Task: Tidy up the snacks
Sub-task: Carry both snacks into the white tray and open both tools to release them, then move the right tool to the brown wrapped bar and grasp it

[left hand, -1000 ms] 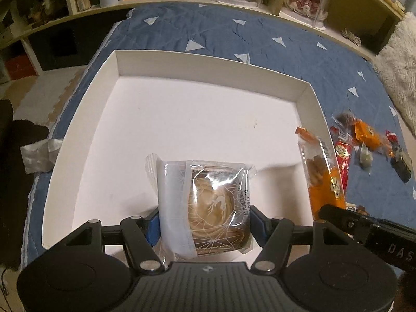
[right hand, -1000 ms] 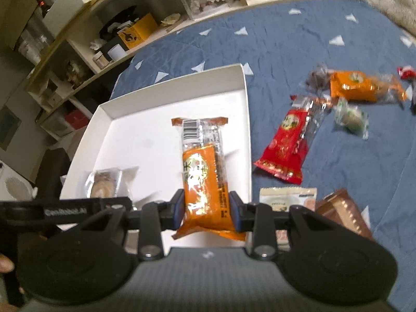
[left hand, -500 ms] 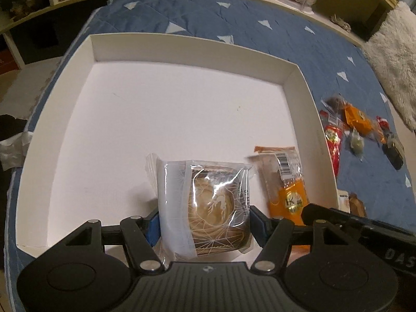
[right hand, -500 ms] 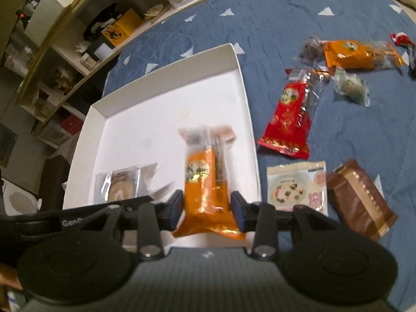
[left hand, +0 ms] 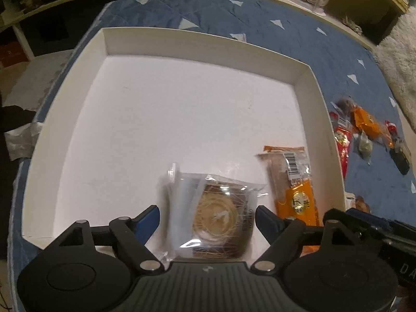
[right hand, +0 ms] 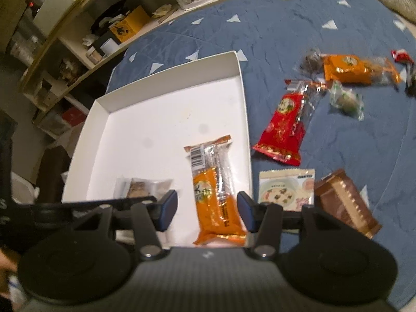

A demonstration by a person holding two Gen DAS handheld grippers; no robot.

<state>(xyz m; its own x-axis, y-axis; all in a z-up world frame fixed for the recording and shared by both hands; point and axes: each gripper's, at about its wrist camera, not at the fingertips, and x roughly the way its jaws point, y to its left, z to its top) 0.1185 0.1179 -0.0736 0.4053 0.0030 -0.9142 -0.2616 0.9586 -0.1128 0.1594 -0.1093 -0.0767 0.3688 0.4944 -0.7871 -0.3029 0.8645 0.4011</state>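
Observation:
A white box point(left hand: 197, 49) lies on a blue quilt. My left gripper point(left hand: 208, 214) is open, its jaws apart on either side of a clear-wrapped round brown pastry point(left hand: 218, 215) lying on the box floor near the front edge. My right gripper point(right hand: 206, 204) is open around an orange snack bar point(right hand: 212, 197) that lies in the box near its right wall. The bar also shows in the left wrist view point(left hand: 293, 184). The pastry shows in the right wrist view point(right hand: 141, 187), partly hidden by the left gripper.
Loose snacks lie on the quilt right of the box: a red packet point(right hand: 286, 124), an orange packet point(right hand: 353, 69), a green-wrapped sweet point(right hand: 347, 101), a pale soup packet point(right hand: 284, 189), a brown packet point(right hand: 345, 202). Shelves point(right hand: 78, 49) stand behind.
Both grippers have opened and let go: the pastry and the orange bar now lie on the box floor. Both were lowered into the box over the last second.

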